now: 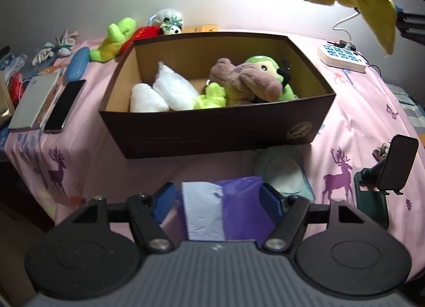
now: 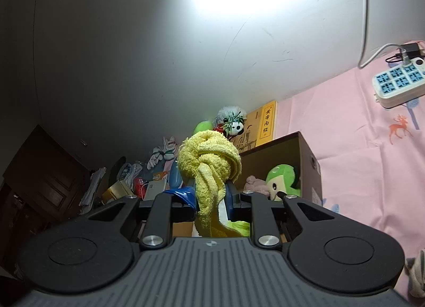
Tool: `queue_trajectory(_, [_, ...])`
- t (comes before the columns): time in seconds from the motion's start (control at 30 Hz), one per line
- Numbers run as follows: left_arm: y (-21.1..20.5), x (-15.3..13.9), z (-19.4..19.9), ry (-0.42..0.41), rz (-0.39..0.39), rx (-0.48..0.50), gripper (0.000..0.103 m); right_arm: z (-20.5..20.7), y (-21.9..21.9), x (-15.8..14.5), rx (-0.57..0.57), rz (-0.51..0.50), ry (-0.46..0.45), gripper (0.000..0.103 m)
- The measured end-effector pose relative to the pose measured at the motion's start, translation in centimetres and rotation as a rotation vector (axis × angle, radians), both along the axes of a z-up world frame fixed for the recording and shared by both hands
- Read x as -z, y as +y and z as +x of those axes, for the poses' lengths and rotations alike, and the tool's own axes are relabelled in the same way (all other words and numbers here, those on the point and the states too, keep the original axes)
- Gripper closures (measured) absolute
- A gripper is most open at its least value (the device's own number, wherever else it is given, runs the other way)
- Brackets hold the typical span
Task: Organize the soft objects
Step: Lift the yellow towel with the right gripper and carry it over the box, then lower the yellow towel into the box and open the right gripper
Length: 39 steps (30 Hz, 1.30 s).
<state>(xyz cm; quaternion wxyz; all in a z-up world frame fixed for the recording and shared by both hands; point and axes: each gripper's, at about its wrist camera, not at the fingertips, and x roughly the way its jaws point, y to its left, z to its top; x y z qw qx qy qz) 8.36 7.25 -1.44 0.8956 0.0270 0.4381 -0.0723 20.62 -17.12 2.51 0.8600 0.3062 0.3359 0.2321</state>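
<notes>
Two grippers are mine. On the yellow book (image 2: pixel 261 125) at the bed's far edge I read four Chinese characters down a white label; the box's (image 1: pixel 212 132) gold seal and small print are too blurred to read. My right gripper (image 2: pixel 211 198) is clamped tight on a knotted yellow towel (image 2: pixel 209 161), held up in the air above the box's right end. My left gripper (image 1: pixel 216 195) stands wide, its blue pads either side of a purple-and-white packet (image 1: pixel 225 211) at the bed's near edge; whether they press it I cannot tell. Plush toys (image 1: pixel 249 81) fill the box.
</notes>
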Motion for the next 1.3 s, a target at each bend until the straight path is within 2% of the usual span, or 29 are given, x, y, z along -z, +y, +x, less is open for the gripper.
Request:
queue_trajectory(0.13, [3.4, 0.4, 0.1, 0.002, -0.013, -0.035, 0.03, 4.1, 4.4, 1.8, -0.019, -0.027, 0.049, 0.102])
queue_trajectory(0.33, [7.3, 1.1, -0.5, 0.006, -0.031, -0.056, 0.03, 9.1, 10.5, 5.6, -0.011, -0.128, 0.15, 0.102])
queue_trajectory(0.77, [12.2, 2.5, -1.5, 0.036, -0.045, -0.123, 0.03, 13.6, 16.5, 11.2, 0.008, -0.382, 0.264, 0.099])
queue_trajectory(0.87, [12.4, 2.7, -1.4, 0.038, -0.042, -0.121, 0.03, 14.1, 16.4, 12.5, 0.023, -0.373, 0.326, 0.095])
queue_trajectory(0.97, [12.7, 3.0, -1.2, 0.05, -0.041, -0.124, 0.03, 14.1, 16.6, 13.0, 0.009, -0.374, 0.345, 0.095])
queue_trajectory(1.3, [12.3, 2.7, 0.8, 0.057, -0.044, -0.117, 0.03, 12.3, 14.8, 10.6, 0.027, -0.311, 0.351, 0.094])
